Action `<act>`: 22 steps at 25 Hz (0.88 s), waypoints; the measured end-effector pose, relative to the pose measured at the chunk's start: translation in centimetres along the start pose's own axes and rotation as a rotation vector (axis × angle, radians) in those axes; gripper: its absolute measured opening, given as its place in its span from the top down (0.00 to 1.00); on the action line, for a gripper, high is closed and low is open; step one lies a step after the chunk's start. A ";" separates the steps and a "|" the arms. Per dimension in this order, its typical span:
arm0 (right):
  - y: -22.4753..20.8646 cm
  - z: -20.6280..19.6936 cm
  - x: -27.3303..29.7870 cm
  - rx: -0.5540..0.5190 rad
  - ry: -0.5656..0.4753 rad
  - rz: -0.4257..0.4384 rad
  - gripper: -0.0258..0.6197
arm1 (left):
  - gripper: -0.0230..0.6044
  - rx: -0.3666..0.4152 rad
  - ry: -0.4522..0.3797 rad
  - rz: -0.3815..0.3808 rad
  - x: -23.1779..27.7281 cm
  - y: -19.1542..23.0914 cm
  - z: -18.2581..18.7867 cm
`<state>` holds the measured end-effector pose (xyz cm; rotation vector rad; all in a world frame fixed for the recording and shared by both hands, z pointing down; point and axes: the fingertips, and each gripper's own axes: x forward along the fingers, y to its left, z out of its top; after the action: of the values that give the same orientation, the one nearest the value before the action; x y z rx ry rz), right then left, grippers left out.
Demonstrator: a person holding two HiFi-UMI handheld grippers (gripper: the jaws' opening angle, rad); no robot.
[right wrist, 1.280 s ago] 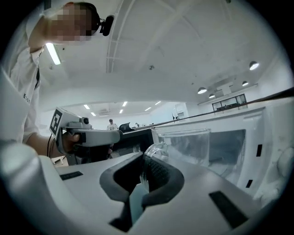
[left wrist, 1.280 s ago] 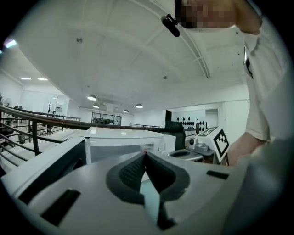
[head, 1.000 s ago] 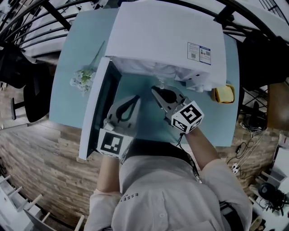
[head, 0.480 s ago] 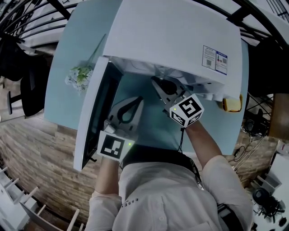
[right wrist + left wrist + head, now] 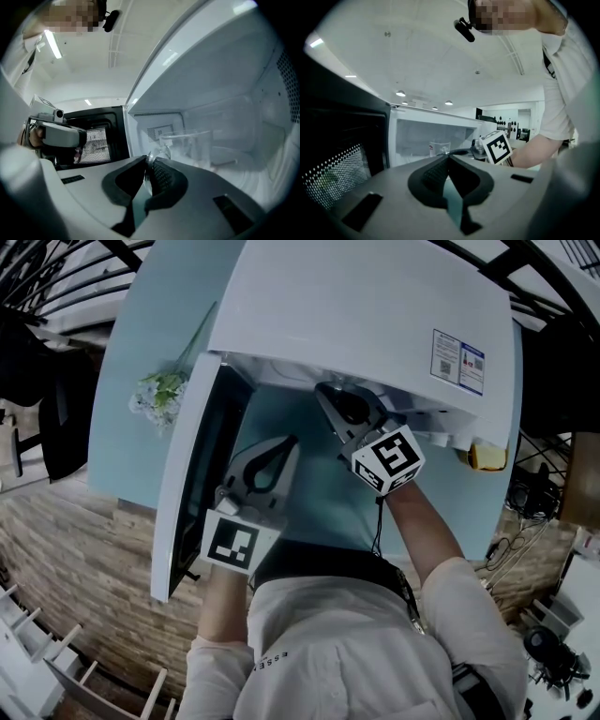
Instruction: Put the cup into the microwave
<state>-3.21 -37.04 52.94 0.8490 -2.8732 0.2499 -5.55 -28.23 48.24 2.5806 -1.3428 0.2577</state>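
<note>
Far left edge of the pale blue worktop (image 5: pixel 141 343): small bunch of white and green flowers (image 5: pixel 159 395), lying well clear of everything else. Next to it, the white microwave door with a dark mesh window (image 5: pixel 183 502) stands swung wide open towards the worktop's left front. The big white box-shaped microwave (image 5: pixel 375 306) sits along the back edge, cavity open to the front. The left gripper (image 5: pixel 286 444) hangs over bare worktop just in front of the cavity and beside the open door. In its own view the left gripper (image 5: pixel 448 157) has its jaws pressed together with nothing between them. The right gripper (image 5: pixel 323 395) reaches in under the microwave's top, tips inside the opening, marker cube still outside. In the right gripper view the jaws of the right gripper (image 5: pixel 149 161) are pinched on the thin handle of a clear glass cup (image 5: pixel 192 145). The cup is upright, inside the white cavity, above the round glass turntable (image 5: pixel 239 161); contact with the turntable cannot be told. The cup (image 5: pixel 439 148) also shows in the left gripper view, within the cavity. Right edge of worktop, beside the microwave: small yellow object (image 5: pixel 489 457), partly hidden.
</note>
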 end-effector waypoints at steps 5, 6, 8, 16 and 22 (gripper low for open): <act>-0.6 -0.6 0.6 -0.007 0.019 -0.028 0.93 | 0.96 -0.008 0.002 -0.008 0.2 0.0 -0.4; -0.7 -0.6 0.8 -0.003 0.018 -0.032 0.93 | 0.96 -0.011 0.001 -0.008 0.2 0.0 -0.4; -0.9 -0.5 1.0 0.002 0.014 -0.040 0.93 | 0.96 -0.012 -0.001 -0.008 0.3 0.1 -0.4; -1.9 -0.1 1.6 0.028 -0.005 -0.061 0.93 | 0.96 -0.022 -0.002 -0.010 0.2 0.4 -0.5; -1.7 -0.9 1.5 0.037 0.027 -0.063 0.86 | 0.96 -0.025 -0.004 -0.012 0.3 0.1 -0.6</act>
<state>-3.48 -39.10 54.26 0.9339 -2.8196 0.3063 -5.48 -28.39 48.89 2.5692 -1.3231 0.2331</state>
